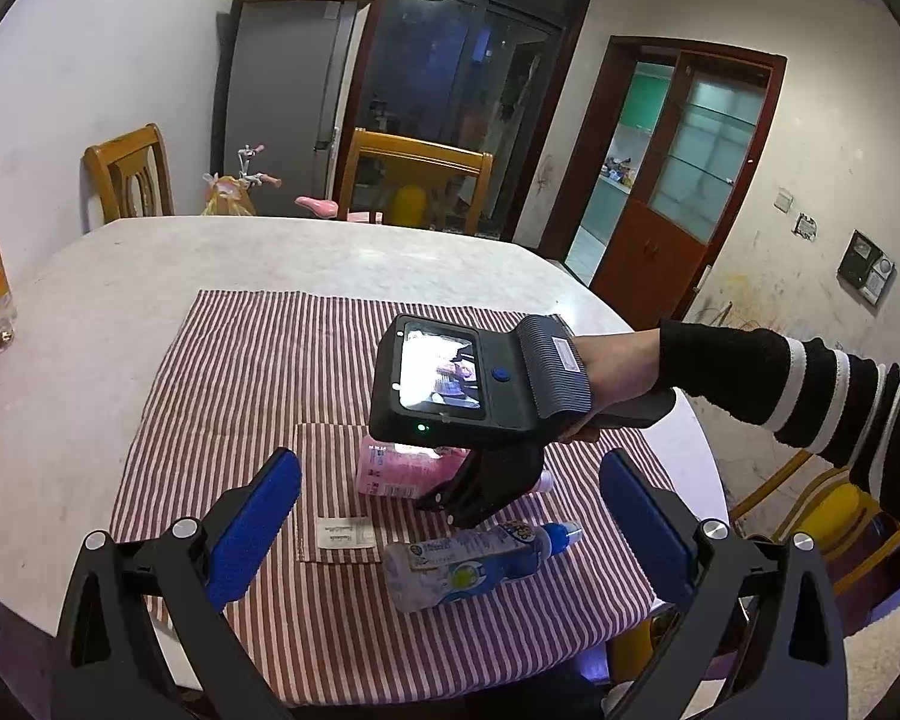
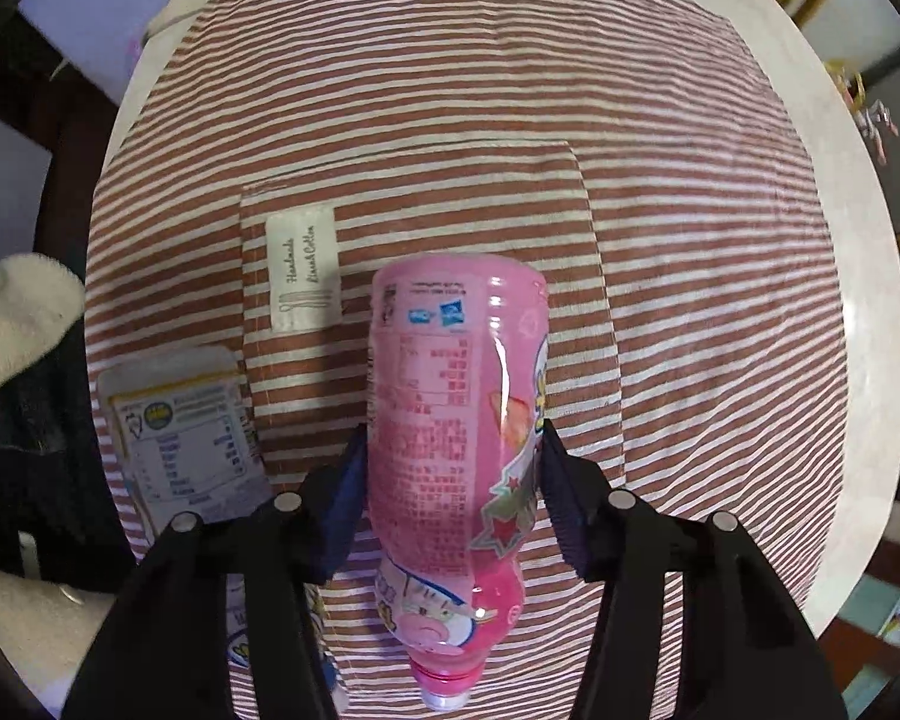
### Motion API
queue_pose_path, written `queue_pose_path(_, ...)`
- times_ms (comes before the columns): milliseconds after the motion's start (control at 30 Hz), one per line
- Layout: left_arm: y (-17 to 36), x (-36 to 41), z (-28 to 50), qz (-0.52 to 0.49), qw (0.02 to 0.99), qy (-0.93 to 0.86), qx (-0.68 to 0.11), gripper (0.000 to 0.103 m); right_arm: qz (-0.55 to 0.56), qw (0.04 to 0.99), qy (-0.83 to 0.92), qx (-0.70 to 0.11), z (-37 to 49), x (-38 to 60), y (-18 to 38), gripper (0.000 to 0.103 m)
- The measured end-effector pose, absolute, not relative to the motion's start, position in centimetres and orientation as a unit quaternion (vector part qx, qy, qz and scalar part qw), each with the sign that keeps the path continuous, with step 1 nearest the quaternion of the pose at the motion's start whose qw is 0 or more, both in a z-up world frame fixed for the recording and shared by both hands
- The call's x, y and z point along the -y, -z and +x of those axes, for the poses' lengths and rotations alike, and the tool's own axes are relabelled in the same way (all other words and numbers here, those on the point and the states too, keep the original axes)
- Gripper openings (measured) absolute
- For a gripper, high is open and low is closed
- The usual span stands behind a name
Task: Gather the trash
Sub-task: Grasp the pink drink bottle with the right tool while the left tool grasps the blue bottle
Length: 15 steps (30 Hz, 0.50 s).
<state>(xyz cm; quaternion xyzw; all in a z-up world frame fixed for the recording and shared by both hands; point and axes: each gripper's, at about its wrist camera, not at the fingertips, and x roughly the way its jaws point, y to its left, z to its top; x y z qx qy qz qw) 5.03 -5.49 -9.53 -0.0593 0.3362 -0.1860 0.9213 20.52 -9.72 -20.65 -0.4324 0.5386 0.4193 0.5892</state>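
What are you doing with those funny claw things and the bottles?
A person is tidying up trash with a claw in each hand. The right gripper has closed its two fingers around the pink bottle, which lies on the striped cloth. The left gripper is open and empty, above the blue bottle lying on the same cloth.
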Motion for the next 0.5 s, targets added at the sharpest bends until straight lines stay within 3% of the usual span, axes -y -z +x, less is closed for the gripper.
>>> queue_pose_path(200, 10.4, 5.7, 5.4, -0.025, 0.915, 0.214, -0.34, 0.097, -0.36, 0.624, -0.399, -0.568, 22.3, 11.4, 20.5, 0.052)
queue_pose_path(300, 12.1, 5.2, 5.4, 0.039, 0.91, 0.242, -0.335, 0.097, -0.307, 0.652, -0.37, -0.587, 24.4, 13.6, 20.4, 0.052)
queue_pose_path(500, 15.9, 6.0, 7.7, 0.097, 0.861, 0.324, -0.379, 0.097, -0.249, 0.685, -0.298, -0.616, 26.5, 18.1, 20.2, 0.052)
